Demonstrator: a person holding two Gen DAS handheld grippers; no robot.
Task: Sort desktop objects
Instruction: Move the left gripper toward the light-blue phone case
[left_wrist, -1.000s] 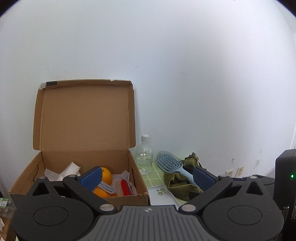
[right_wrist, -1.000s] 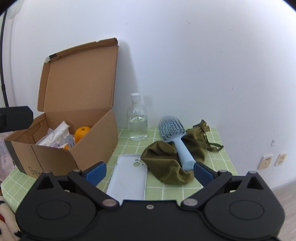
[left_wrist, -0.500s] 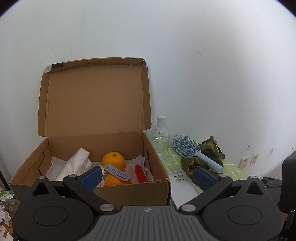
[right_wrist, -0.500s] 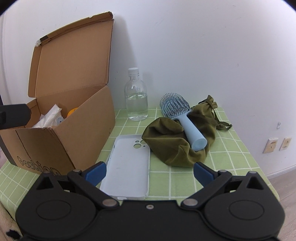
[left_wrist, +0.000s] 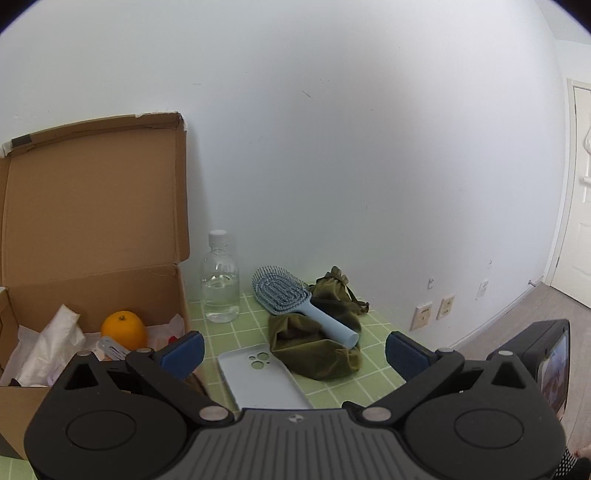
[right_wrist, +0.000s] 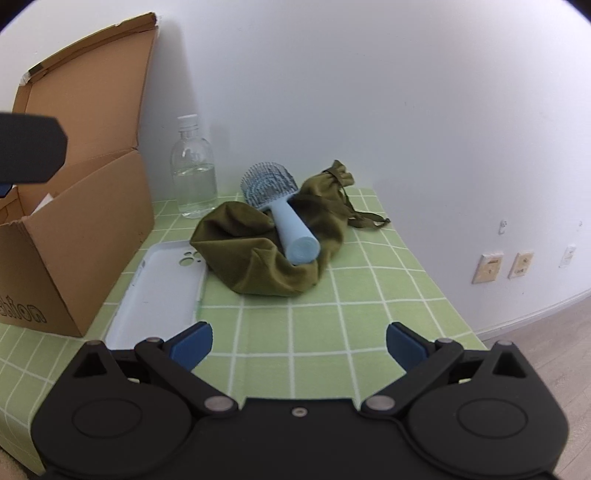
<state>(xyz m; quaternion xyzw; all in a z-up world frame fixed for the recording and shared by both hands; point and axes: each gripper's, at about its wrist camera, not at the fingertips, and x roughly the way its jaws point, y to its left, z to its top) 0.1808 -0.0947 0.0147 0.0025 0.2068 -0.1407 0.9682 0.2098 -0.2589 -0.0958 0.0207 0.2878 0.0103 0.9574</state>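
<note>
Left gripper (left_wrist: 293, 349): held above the table's front edge, blue pads spread wide, nothing between them
Right gripper (right_wrist: 297, 341): held over the front part of the table, pads likewise spread wide and empty
Table (right_wrist: 369, 291): covered with a green cloth checked in white, set against a white wall
Cardboard box (left_wrist: 92, 229): placed at the left end of the table, lid flap raised against the wall
Box contents: an orange (left_wrist: 123, 329), crumpled white plastic (left_wrist: 51, 347) and a grey clip-like item, partly hidden, are seen inside
Water bottle (right_wrist: 193, 168): upright at the back edge, just beside the box, partly filled
Olive pouch (right_wrist: 269, 240): slumped near the middle of the table, drawstring trailing toward the right edge
Hairbrush (right_wrist: 282, 210): light blue, laid on the pouch, bristled head toward the wall, handle toward the front
Phone case (right_wrist: 162, 291): pale, laid flat between box and pouch, inner side up, touching the pouch at its camera end
</note>
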